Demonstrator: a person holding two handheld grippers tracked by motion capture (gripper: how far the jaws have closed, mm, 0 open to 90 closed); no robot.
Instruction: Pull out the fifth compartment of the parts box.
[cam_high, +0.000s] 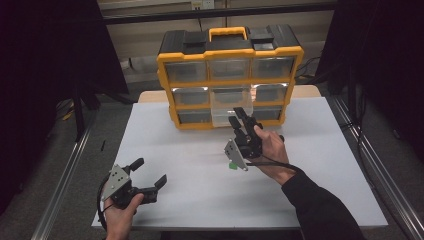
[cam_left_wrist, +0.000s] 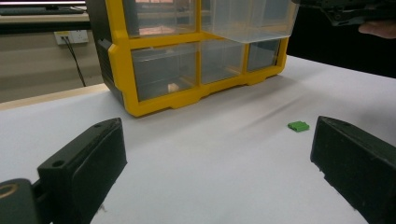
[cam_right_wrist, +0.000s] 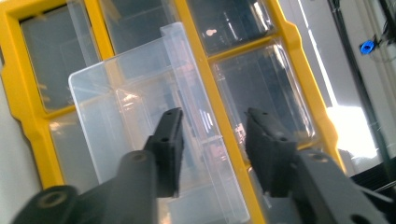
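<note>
Right tongs (cam_high: 239, 119): jaws apart, nothing clamped, poised at the front lip of the pulled-out clear drawer (cam_high: 223, 107); in the right gripper view the drawer's front wall stands in the gap between the pads, which do not press on it.

Left tongs (cam_high: 150, 172): jaws wide apart, empty, low over the bench (cam_high: 170, 135) at 7 o'clock.

Drawer: middle column, middle row of the yellow organizer (cam_high: 229, 77) at 12 o'clock, drawn partly out and apparently empty.

Green connector (cam_high: 232, 165): one, lying on the bench near centre, just below the right hand (cam_high: 272, 152).

Progress, as judged: drawer opened; connector not yet picked up or stowed; drawer left to close.

Count: tongs, two; organizer, one; drawers, nine, one open; green connectors, one.
</note>
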